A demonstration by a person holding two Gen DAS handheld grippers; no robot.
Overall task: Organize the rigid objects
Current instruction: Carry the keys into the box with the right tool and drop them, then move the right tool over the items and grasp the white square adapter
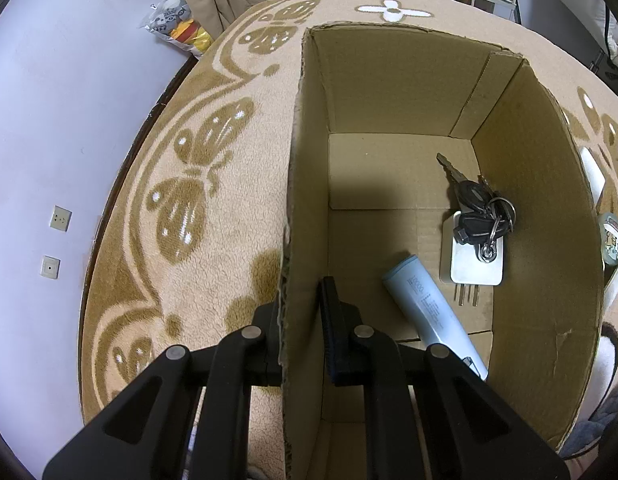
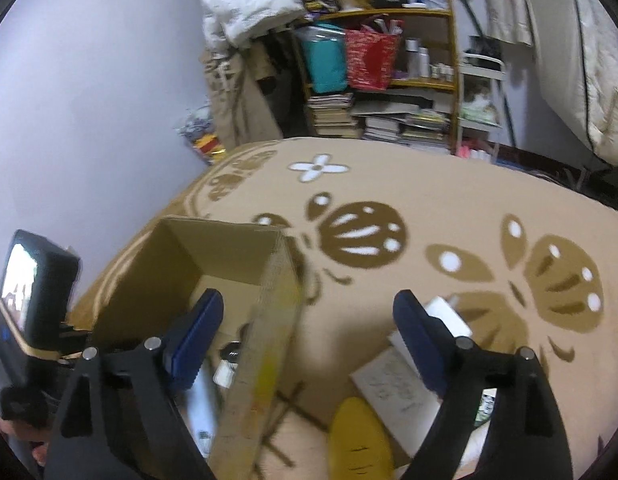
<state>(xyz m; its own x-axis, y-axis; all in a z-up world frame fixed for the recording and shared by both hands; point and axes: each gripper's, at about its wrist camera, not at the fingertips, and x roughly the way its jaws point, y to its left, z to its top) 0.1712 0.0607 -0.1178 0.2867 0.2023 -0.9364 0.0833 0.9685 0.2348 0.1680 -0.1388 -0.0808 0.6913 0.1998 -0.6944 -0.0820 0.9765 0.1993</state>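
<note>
Left gripper [image 1: 305, 320]: clamped on the near left wall of the cardboard box [image 1: 541, 184], one finger outside and one finger [image 1: 334, 320] inside, at the lower centre of the left wrist view.
Right gripper [image 2: 305, 344]: spread wide, holding nothing, low in the right wrist view; its left finger [image 2: 197, 336] hung over the inside of the box, its right finger [image 2: 417, 340] over the blanket, and the box's right wall stood between the two.
Cardboard box: open-topped, standing on the patterned blanket [image 1: 213, 184]; it filled the centre and right of the left wrist view and showed at the lower left of the right wrist view.
Key bunch [image 1: 479, 208]: inside the box at the right of the floor, black-headed keys on rings, lying on top of the white plug.
White plug adapter [image 1: 475, 264]: flat on the box floor under the keys, its metal prongs pointing toward the bottom of the frame.
Pale blue power bank [image 1: 433, 316]: on the box floor just left of the plug, slanted toward the lower right, its lower end hidden behind the gripper linkage.
Outside the box: a yellow object [image 2: 357, 436] at the bottom centre of the right wrist view, and a white flat box [image 2: 397, 392] beside it, partly behind the right finger; both lay on the blanket, blurred.
Blanket: tan with brown butterflies and a white flower.
Background: a shelf [image 2: 389, 60] crowded with bags, bottles and stacked books at the top of the right wrist view; a pale wall [image 1: 49, 120] with two sockets on the left of the left wrist view.
</note>
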